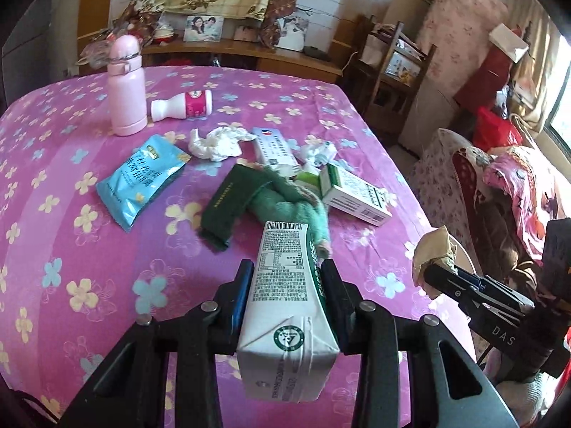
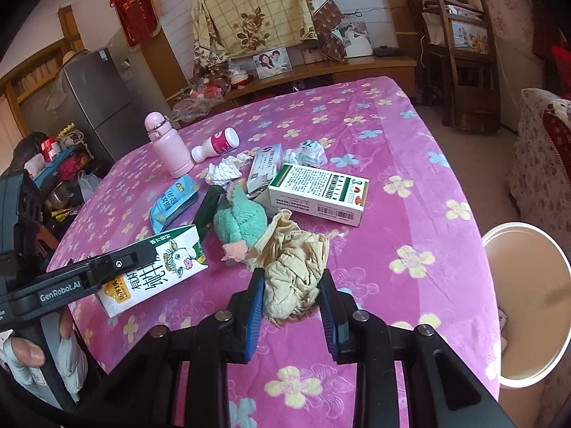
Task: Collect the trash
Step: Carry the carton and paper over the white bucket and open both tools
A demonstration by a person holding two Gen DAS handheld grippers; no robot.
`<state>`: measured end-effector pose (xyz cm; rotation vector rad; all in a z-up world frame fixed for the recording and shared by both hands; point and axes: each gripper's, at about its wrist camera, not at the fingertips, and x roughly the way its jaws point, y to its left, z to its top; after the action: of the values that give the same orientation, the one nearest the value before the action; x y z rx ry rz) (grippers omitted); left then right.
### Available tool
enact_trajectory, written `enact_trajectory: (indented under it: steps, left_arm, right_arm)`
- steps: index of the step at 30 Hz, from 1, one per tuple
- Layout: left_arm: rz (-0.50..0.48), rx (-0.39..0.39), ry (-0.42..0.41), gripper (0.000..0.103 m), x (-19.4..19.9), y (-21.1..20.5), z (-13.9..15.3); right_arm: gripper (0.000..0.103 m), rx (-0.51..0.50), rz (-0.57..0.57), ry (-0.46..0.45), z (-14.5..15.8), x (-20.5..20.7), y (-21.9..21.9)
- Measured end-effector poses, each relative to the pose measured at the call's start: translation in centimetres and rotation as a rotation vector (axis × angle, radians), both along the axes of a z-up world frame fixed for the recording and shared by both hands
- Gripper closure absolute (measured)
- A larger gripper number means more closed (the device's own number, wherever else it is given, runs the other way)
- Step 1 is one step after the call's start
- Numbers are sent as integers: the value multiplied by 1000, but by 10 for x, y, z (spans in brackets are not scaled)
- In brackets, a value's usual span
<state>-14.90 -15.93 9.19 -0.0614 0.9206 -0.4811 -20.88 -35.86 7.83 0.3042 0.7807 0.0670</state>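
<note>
your left gripper point(image 1: 287, 285) has its fingers closed on a milk carton point(image 1: 285, 303), held above the worktop point(image 1: 89, 267). your right gripper point(image 2: 291, 297) pinches a beige wad point(image 2: 291, 267). beyond lie a box point(image 2: 317, 194), tissues point(image 1: 217, 142) and a pink bottle point(image 1: 126, 85); a bin point(image 2: 528, 303) stands right.

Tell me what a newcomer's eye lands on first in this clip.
Both grippers are loaded: the left gripper clamps a milk carton, and the right gripper clamps a crumpled beige paper. Behind them, litter lies on the pink floral tablecloth, and a white bin stands open at the table's right edge.
</note>
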Motion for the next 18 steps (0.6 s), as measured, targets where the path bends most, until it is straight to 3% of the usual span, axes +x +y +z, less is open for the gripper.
enact_trajectory:
  steps: [18]
  left_arm:
    - [-131, -37, -30, 63, -21, -58, 19]
  right_arm:
    - [72, -5, -78, -25, 9, -25, -35]
